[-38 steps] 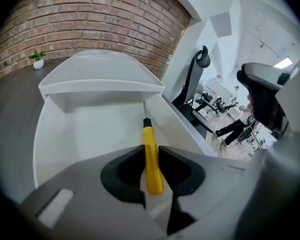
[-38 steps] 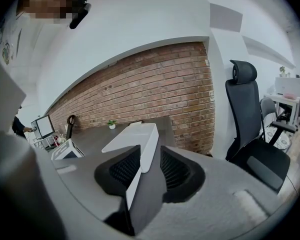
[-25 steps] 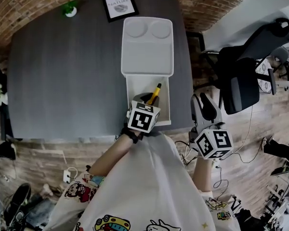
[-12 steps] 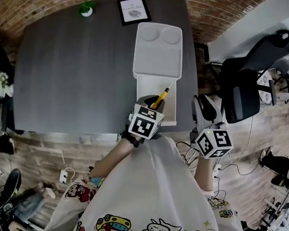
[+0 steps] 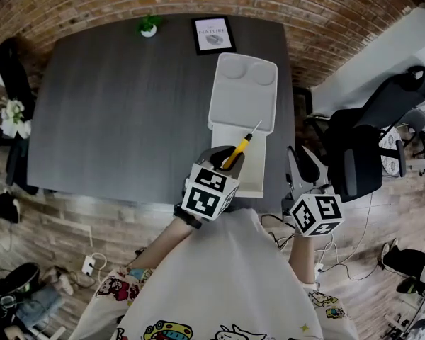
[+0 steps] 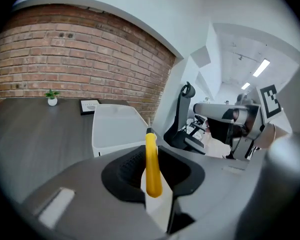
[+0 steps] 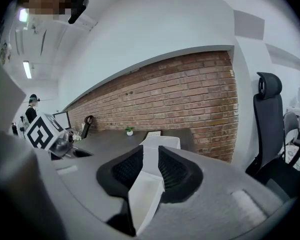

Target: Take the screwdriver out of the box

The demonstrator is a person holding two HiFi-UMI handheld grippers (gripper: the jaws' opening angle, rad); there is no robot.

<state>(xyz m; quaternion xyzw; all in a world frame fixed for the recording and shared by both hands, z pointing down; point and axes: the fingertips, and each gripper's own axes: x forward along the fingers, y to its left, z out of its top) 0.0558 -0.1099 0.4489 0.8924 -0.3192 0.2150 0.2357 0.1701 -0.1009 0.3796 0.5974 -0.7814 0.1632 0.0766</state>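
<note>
Left gripper [image 6: 154, 167]: jaws set narrow, clamped on the yellow handle of the screwdriver [image 5: 238, 149].
Right gripper [image 7: 150, 167]: jaws partly apart and closing, with nothing between them; it is off the table's right edge, apart from the box.
Screwdriver: tilted, metal tip pointing away from the person; in the head view it lies across the box's near compartment.
Box [image 5: 253, 181]: white, open, at the near right of the dark table [image 5: 127, 105].
Lid [image 5: 244, 94]: folded back flat behind the box.

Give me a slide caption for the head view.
Left tool holds the yellow screwdriver above the open white box on the grey table.
</note>
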